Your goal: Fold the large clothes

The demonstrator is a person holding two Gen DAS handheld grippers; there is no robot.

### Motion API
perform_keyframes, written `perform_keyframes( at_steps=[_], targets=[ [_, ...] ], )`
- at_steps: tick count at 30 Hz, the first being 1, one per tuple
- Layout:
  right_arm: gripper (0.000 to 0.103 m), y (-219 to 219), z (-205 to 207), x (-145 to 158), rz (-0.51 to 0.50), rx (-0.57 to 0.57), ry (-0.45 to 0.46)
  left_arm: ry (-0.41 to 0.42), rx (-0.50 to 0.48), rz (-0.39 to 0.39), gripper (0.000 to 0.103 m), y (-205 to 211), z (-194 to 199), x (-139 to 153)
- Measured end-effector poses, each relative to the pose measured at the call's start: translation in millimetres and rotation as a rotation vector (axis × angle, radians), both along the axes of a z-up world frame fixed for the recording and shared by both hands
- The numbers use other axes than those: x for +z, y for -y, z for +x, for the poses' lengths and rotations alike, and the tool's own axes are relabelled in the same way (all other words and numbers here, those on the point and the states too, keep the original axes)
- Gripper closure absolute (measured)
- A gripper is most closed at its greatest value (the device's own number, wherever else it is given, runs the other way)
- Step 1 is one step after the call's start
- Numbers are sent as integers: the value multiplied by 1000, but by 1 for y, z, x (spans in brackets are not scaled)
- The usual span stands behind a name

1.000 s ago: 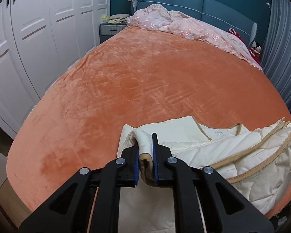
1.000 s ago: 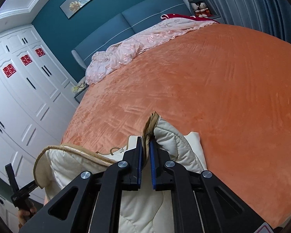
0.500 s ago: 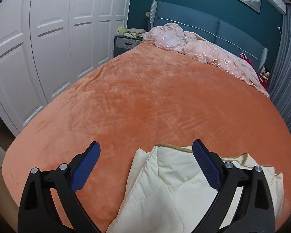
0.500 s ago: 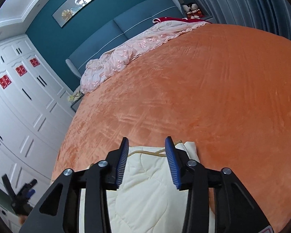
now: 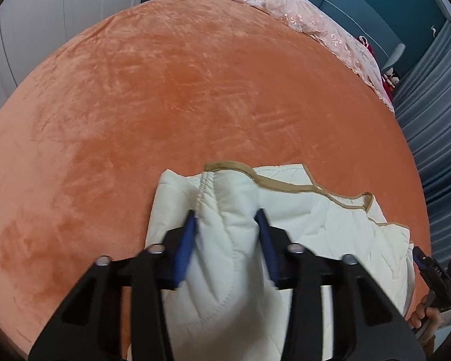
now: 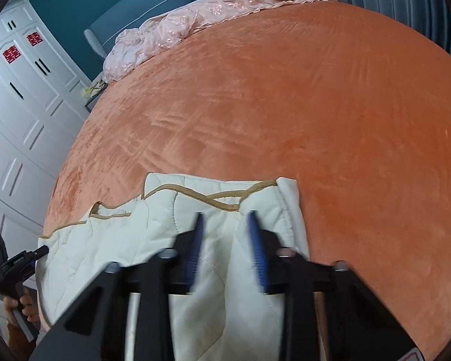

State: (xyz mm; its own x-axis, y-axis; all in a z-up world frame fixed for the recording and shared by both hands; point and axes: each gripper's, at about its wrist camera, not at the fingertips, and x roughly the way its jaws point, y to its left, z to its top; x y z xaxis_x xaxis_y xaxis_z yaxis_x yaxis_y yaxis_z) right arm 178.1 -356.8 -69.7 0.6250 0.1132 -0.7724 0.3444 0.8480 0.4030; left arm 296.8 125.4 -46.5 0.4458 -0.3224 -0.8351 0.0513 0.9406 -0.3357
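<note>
Hand-held gripper on the left [image 5: 225,215] is part open, a raised fold of the cream quilted garment [image 5: 288,240] bulging between its blue pads, not pinched. Right hand-held gripper [image 6: 224,218] is likewise spread, straddling the cloth near its tan-trimmed edge [image 6: 225,203]. The garment lies at the near edge of the orange bed [image 5: 195,90], at 6 o'clock, long axis running from one gripper to the other. Each has its own end at 12 o'clock just ahead; neither looks nearer.
</note>
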Motion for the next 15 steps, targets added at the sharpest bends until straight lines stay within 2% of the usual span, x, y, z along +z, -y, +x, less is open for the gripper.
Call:
perform_keyframes(
  at_steps=[1, 3, 6, 8, 9, 10, 11, 12, 15],
  targets=[
    [103, 0, 2, 1, 15, 6, 7, 3, 0, 0, 86, 2, 0, 0],
    [103, -3, 3, 13, -25, 9, 56, 41, 8, 16, 90, 7, 0, 7],
    [103, -4, 6, 34, -52, -1, 118, 102, 14, 41, 90, 14, -2, 21],
    [101, -3, 7, 46, -102, -39, 116, 111, 5, 62, 90, 18, 1, 25],
    [94, 0, 6, 48, -113, -51, 114, 105, -1, 78, 90, 21, 3, 24],
    [81, 4, 5, 46, -111, -55, 98, 100, -2, 88, 90, 21, 5, 24],
    [64, 7, 4, 41, -97, -53, 78, 95, 0, 92, 90, 20, 6, 22],
    [59, 10, 2, 36, -90, -54, 59, 88, 7, 89, 90, 18, 6, 19],
    [59, 17, -2, 17, -91, -54, -11, 73, 26, 84, 90, 14, 7, 11]
  ],
)
